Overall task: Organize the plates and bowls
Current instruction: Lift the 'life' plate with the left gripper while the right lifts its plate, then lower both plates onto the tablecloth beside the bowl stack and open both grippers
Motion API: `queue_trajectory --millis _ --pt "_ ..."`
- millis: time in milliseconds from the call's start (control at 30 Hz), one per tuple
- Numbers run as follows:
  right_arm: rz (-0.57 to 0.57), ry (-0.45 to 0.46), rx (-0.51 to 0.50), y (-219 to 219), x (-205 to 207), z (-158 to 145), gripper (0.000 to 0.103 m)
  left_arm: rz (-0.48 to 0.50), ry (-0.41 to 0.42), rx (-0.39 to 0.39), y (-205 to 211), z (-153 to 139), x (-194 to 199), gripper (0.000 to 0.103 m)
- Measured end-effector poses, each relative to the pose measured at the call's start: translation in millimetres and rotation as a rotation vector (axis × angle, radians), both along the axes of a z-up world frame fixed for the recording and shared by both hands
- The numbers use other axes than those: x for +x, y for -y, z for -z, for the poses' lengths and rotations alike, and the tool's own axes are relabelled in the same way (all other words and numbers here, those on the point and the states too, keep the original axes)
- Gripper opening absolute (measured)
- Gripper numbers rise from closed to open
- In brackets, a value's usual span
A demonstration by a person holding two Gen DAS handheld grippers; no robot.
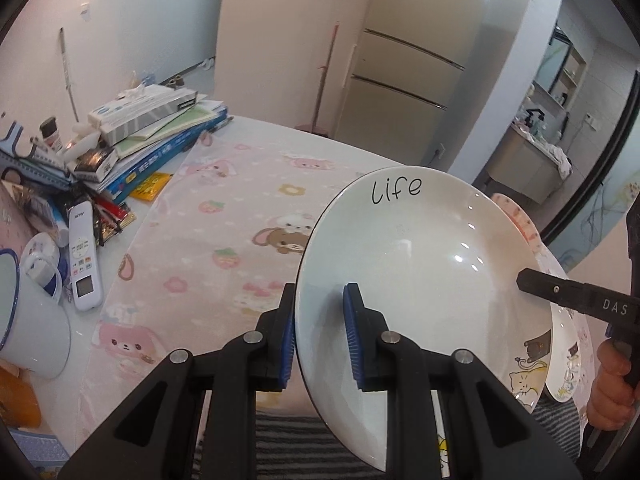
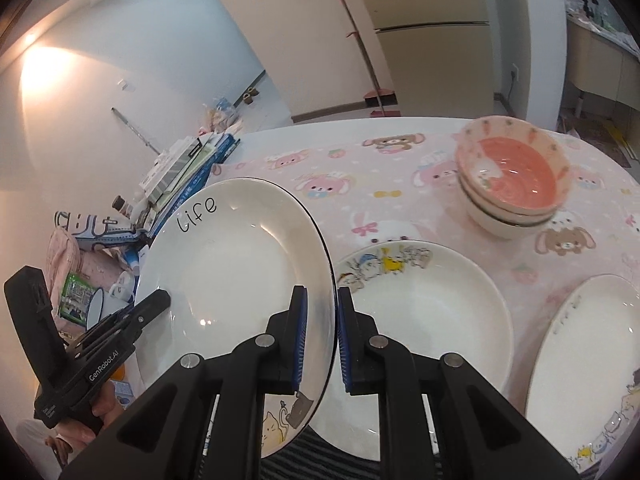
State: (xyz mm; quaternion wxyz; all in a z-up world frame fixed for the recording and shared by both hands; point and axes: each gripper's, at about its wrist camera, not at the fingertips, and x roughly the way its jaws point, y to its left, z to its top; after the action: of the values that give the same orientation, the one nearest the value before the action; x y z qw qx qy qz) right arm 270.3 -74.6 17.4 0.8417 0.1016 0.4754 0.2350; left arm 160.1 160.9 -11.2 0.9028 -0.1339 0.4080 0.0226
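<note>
Gripping "life" plate (image 1: 420, 256), both hand-held grippers

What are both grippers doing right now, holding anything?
Left gripper: closed on the rim of the "life" plate.
Right gripper: closed on the opposite rim of the same plate, which is lifted off the table.

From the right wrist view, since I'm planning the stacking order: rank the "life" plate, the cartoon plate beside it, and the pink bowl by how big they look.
1. "life" plate, though it is held up nearer the camera, so its lead is unsure.
2. cartoon plate on the table.
3. pink bowl, farthest away, clearly smallest.
</note>
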Motion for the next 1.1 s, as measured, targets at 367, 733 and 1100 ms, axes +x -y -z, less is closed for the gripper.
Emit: queue_trajectory --millis 367,733,1100 --pt "0.095 -0.071 0.105 78.6 -9.3 12.9 0.016 0.092 -0.014 0.018 60.6 -8.1 15.1 0.018" --pt "0.128 -0.135 0.112 99.3 2.2 52.3 0.018 0.142 -0.056 -0.022 83.4 26.6 32.7 0.017" --pt "0.141 -0.172 0.03 88.1 7.3 80.7 0.018 0.161 -0.087 -0.006 83.7 52.6 36.4 0.017"
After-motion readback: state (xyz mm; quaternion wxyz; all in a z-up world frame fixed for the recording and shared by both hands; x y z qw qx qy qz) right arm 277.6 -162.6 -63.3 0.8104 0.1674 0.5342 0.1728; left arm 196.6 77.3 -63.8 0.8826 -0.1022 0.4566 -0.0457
